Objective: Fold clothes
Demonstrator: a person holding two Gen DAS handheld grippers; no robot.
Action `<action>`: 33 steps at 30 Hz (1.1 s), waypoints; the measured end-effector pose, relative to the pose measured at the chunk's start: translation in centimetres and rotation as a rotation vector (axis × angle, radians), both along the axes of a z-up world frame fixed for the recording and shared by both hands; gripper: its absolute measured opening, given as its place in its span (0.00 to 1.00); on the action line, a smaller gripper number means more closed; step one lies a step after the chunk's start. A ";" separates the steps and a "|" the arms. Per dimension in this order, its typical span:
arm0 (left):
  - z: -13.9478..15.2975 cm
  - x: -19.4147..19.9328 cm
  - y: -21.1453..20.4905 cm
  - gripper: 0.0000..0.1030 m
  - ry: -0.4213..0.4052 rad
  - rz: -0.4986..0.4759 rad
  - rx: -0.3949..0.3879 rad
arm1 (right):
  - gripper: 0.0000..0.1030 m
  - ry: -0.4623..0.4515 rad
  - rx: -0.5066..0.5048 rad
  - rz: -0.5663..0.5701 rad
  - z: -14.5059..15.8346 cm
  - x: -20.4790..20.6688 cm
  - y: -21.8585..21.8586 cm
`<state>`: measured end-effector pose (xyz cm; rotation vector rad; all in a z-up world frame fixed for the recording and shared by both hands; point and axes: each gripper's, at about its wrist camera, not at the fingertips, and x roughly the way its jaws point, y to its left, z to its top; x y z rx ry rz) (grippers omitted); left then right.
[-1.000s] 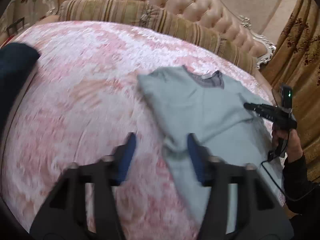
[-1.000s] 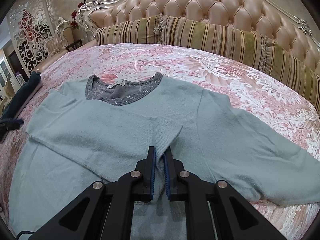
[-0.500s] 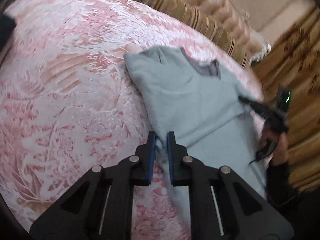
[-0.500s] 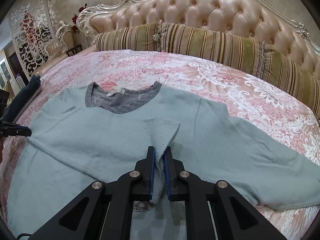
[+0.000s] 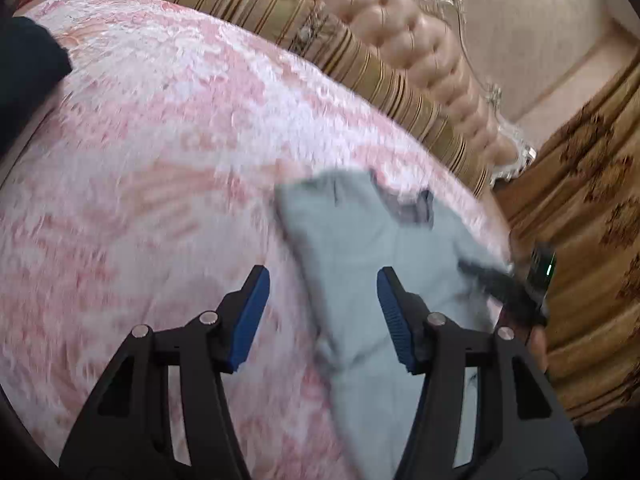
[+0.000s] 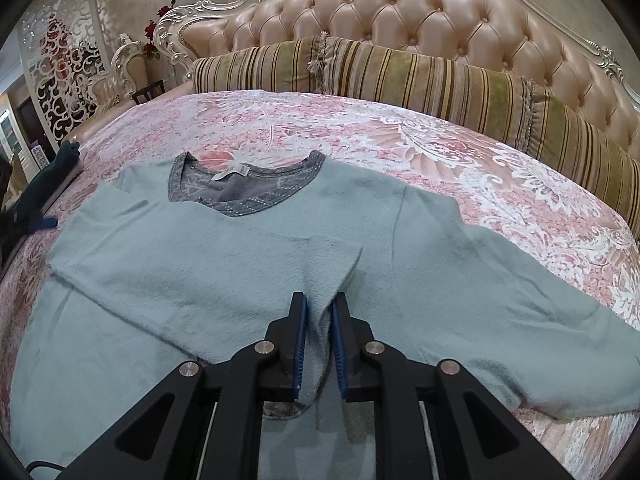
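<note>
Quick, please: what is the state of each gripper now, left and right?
Left gripper: open, holding nothing.
Right gripper: shut on the sleeve of the sweater.

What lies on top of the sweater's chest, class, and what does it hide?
A sleeve of the light blue sweater is folded across the chest, its cuff pinched in the right hand-held gripper. The chest fabric beneath it cannot be seen.

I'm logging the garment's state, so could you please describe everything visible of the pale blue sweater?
The sweater is pale blue-green, fuzzy knit, with a grey patterned neckband and a white label inside. It lies flat, neck toward the headboard, on the pink bedspread. One sleeve is folded across the chest, its cuff pinched in the right gripper; the other sleeve stretches out to the side. The left gripper is open, holding nothing.
</note>
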<state>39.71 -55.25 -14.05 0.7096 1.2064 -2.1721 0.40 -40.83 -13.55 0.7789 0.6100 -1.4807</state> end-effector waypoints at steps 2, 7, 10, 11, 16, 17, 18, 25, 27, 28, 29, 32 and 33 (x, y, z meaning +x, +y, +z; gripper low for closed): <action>-0.4 -1.0 -1.2 0.57 0.000 0.007 0.014 | 0.13 -0.002 0.000 -0.001 -0.1 0.0 0.0; -1.6 -2.7 -2.6 0.44 -0.024 0.000 0.040 | 0.14 -0.007 0.001 0.000 0.0 0.0 0.0; -2.3 -3.4 -2.9 0.06 -0.047 -0.013 0.052 | 0.14 -0.004 0.001 -0.003 0.0 0.0 0.0; -2.4 -3.2 -2.9 0.05 -0.034 -0.011 0.055 | 0.15 -0.001 0.001 -0.001 0.0 0.1 0.0; -3.4 -1.7 -3.5 0.05 0.030 0.016 0.093 | 0.15 0.012 0.001 0.005 0.0 0.4 0.0; -3.5 -1.6 -3.5 0.05 0.043 0.016 0.092 | 0.15 0.015 0.002 0.007 0.0 0.5 0.0; -3.4 -1.6 -3.4 0.06 0.044 0.013 0.088 | 0.15 0.017 0.002 0.008 0.0 0.5 0.0; -2.2 -0.6 -3.9 0.41 0.072 0.044 0.072 | 0.15 0.014 0.002 0.004 0.0 0.6 0.0; -2.2 -0.7 -4.5 0.41 0.075 0.056 0.077 | 0.15 0.016 0.002 0.004 0.1 0.6 0.0; -2.3 -1.0 -4.7 0.41 0.073 0.050 0.079 | 0.15 0.017 0.002 0.005 0.0 0.7 0.0; -2.5 -1.4 -4.9 0.41 0.064 0.043 0.080 | 0.15 0.017 0.002 0.005 0.1 0.7 0.0; -2.5 -2.3 -5.1 0.13 0.025 0.019 0.061 | 0.15 0.016 0.002 0.005 0.1 0.7 0.1; -2.6 -2.4 -5.1 0.06 0.011 0.016 0.058 | 0.15 0.018 0.002 0.006 0.1 0.7 0.1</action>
